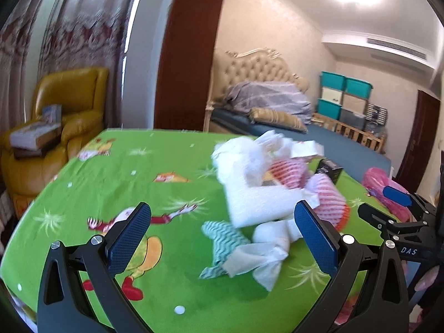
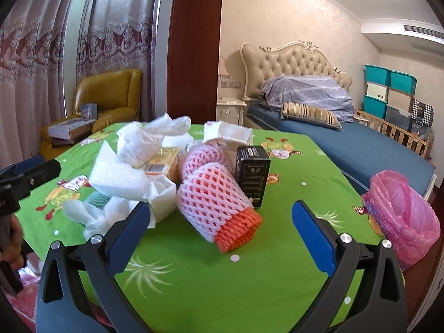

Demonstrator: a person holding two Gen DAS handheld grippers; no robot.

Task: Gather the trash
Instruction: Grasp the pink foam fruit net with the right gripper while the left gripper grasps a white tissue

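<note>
Trash sits heaped in the middle of the green cartoon-print tabletop (image 2: 211, 291), and both grippers hang over the near edge with nothing in them. The left gripper (image 1: 222, 227) has its blue pads spread wide, facing a blurred white foam sheet (image 1: 258, 202), crumpled tissue (image 1: 266, 252) and a teal striped wrapper (image 1: 222, 233) lying just ahead of it. The right gripper (image 2: 219, 227) is spread just as wide, and a pink foam fruit net (image 2: 213, 199) with an orange end lies on its side between the fingers' line of sight. Just behind that net, a small black box (image 2: 252, 174) stands upright, touching or nearly touching it. More white plastic wrap (image 2: 147, 138) and a yellow packet (image 2: 163, 161) are piled further back. Off to the right, near the tabletop's edge, sits a pink plastic bag (image 2: 402, 216), well apart from the heap.
</note>
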